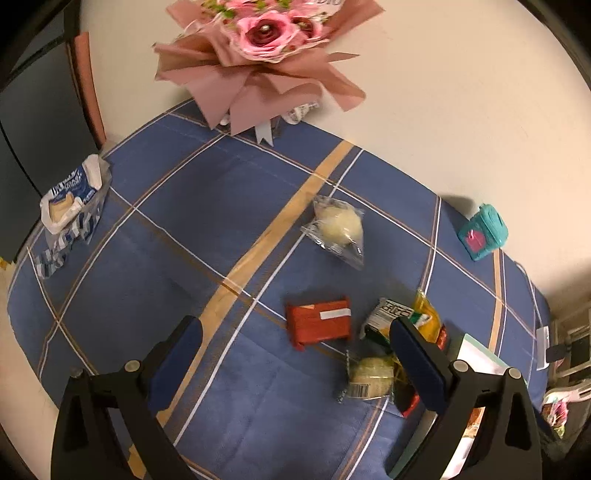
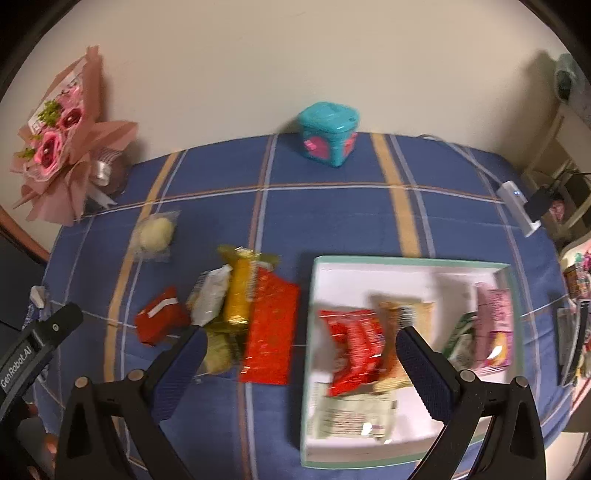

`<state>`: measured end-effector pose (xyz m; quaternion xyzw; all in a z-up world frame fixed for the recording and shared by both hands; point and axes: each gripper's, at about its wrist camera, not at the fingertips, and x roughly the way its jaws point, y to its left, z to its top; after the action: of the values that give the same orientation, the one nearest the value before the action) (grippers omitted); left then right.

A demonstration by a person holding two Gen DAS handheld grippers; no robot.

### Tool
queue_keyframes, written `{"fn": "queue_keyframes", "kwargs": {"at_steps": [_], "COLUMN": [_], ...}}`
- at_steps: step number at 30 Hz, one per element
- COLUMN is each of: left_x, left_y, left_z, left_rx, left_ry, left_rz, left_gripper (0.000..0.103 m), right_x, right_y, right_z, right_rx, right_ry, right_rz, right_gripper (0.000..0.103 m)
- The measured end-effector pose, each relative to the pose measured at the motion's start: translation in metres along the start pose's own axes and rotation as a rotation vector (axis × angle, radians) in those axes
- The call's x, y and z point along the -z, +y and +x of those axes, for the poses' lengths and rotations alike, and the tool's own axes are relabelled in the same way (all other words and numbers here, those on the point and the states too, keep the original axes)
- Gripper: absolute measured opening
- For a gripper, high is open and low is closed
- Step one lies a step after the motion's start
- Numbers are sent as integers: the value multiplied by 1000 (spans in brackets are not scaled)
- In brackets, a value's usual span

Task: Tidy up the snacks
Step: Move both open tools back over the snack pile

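Both grippers, left gripper (image 1: 295, 347) and right gripper (image 2: 301, 354), gaping, empty. Loose snacks beside white box (image 2: 406, 267); red packet (image 1: 319, 323) nearest left — probably next. Approach flat, straddle short edges, avoid neighbouring green-yellow pack (image 1: 424, 317).

Home: plaid tablecloth (image 2: 332, 206), rose bouquet (image 1: 266, 33), shelf clutter by wall.

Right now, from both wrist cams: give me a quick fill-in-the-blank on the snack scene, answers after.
1. Both the left gripper and the right gripper are ____.
2. The red packet lies inside the white ____.
3. The teal cube stands at the table's far edge, against the ____.
4. The tablecloth is mainly ____.

Missing words: open; box; wall; blue
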<state>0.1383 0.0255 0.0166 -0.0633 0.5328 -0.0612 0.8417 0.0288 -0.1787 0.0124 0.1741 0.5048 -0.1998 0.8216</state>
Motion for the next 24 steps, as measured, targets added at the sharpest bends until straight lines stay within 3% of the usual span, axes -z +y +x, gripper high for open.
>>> {"fn": "queue_keyframes", "kwargs": {"at_steps": [9,12,20,24], "left_x": [-5,-4,1,2], "left_y": [23,31,45,48], "left_z": [27,46,82,88], "left_rx": [11,4,-37,-19], "left_ry": [35,84,203,220], "left_rz": [-15,-20,-64,-84], "left_gripper": [102,102,102,102], "right_x": [14,20,29,31], "right_y": [48,60,81,88], "right_z": [39,53,81,83], "right_rx": [-55,-37,-83,-96], "right_ry": [72,86,132,117], "right_rz": [-68,-99,-114,-132], "right_gripper": [103,103,103,96]}}
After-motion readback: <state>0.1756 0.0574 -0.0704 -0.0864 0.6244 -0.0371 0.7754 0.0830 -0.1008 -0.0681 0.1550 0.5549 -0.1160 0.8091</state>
